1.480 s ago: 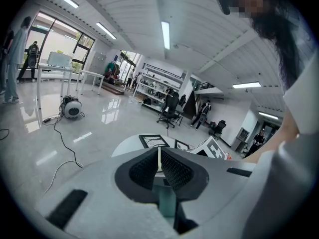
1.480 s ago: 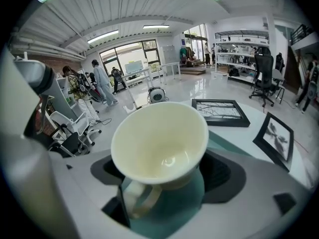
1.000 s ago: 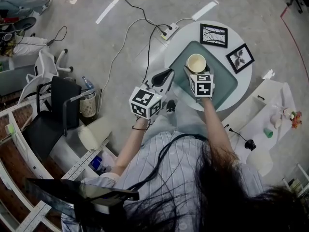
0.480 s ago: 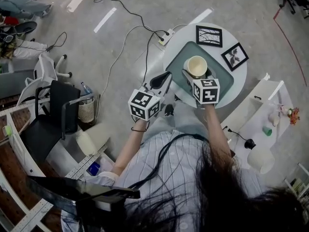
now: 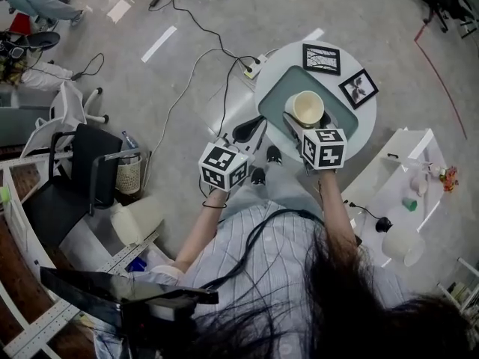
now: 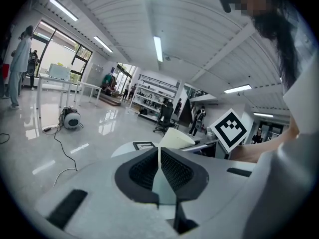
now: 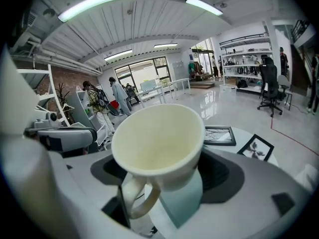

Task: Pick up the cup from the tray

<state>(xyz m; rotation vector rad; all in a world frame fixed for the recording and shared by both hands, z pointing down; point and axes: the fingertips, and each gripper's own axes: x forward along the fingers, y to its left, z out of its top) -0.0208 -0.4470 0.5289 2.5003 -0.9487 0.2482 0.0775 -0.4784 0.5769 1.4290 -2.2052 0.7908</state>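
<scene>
2 jaws of the right gripper (image 5: 303, 120) stand on either side of the cream mug (image 5: 307, 107), closed against its wall. Its handle points back toward the gripper body and its mouth tips toward that gripper's camera. From above, the mug is over the near-left part of the green tray (image 5: 340, 118), which lies on a round white table (image 5: 370, 122) with 2 framed pictures (image 5: 322, 58) at its far side. No view shows whether the mug's base touches the tray or hangs just clear of it. The left gripper (image 5: 252, 126) hangs to the left near the table's edge, jaws drawn together on nothing, so it looks like a bystander. Since the mug already lies straight ahead inside the right gripper's grasp, the move ahead probably calls for a plain rise away from the tray, watching the tilt.
</scene>
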